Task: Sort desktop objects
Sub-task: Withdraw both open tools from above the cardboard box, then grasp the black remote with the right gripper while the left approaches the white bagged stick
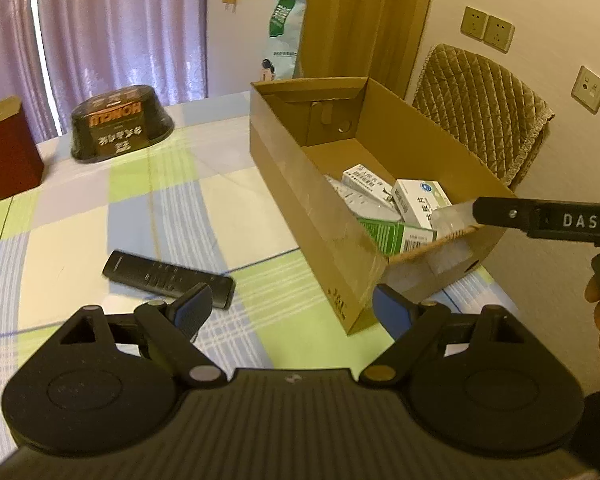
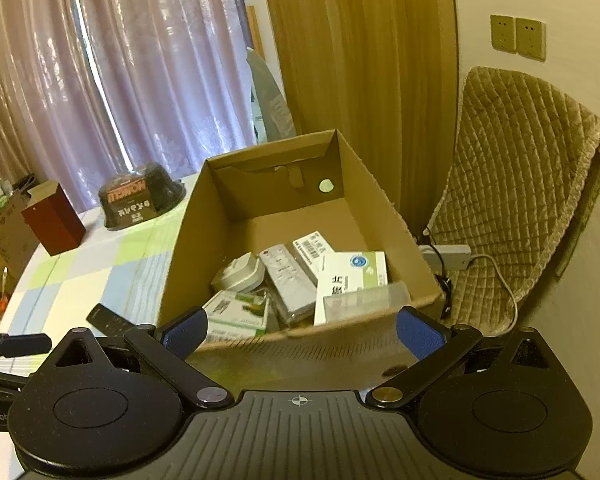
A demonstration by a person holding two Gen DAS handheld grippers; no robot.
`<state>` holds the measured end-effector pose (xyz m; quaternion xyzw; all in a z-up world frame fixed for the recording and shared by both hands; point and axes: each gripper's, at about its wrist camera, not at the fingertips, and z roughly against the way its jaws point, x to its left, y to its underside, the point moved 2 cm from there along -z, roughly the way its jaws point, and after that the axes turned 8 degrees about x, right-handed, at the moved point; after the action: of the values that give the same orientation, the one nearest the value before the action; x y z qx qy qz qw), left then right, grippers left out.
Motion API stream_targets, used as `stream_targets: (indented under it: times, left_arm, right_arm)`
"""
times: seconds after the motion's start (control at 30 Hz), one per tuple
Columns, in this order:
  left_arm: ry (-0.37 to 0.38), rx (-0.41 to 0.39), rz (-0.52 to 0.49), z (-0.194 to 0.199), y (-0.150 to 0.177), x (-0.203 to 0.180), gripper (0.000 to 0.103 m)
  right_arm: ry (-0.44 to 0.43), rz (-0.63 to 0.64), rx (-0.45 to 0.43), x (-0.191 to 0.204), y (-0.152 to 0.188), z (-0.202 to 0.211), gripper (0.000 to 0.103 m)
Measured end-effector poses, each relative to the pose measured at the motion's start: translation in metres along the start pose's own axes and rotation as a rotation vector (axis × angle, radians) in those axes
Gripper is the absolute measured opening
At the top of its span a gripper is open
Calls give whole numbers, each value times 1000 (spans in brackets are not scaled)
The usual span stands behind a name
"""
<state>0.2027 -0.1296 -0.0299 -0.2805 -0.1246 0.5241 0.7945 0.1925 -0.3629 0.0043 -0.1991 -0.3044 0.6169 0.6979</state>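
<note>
At the far left of the bench (image 1: 80, 216), well apart from the work, a dark red box (image 1: 8, 152) and an upturned black bowl-shaped pack (image 1: 120, 122) were noted; neither was judged to obstruct anything. Nearer, a black remote control (image 1: 168, 278) was found lying flat on the checked cloth, just beyond the left hand-held gripper (image 1: 292, 314), whose jaws were seen spread wide and empty. This remote was taken to be the item not yet sorted. A slip was considered possible, since the remote is thin and lies flat, and a shallow approach could push it along the cloth rather than seat it between the pads. To its right the cardboard box (image 1: 312, 216) was observed, already holding several medicine cartons (image 2: 350, 276), a white remote (image 2: 290, 284) and a pale rounded object (image 2: 240, 274). Its near corner stood close to the left hand-held gripper and was judged liable to be struck or dragged on a lift across the wall. The right hand-held gripper (image 2: 300, 332) was seen wide and empty at the box's near rim, where the two tools could be brought into collision. A quilted chair (image 2: 516, 208) and a floor power strip (image 2: 448, 256) were recorded beyond the bench.
</note>
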Motion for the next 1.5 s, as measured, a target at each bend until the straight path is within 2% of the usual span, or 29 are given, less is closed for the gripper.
stream_targets:
  times: [0.4,0.8,1.5]
  left_arm:
    - [-23,30,50,37,48,4,85]
    - [-52,44,94,66,86,18,86]
    - [-99,73,138,70,108,56,89]
  right_arm:
    - [-54,36,49,35,47,31,103]
    - [-97,64,89,65,78,47,103]
    - [-155,141,139,96,85,35,103]
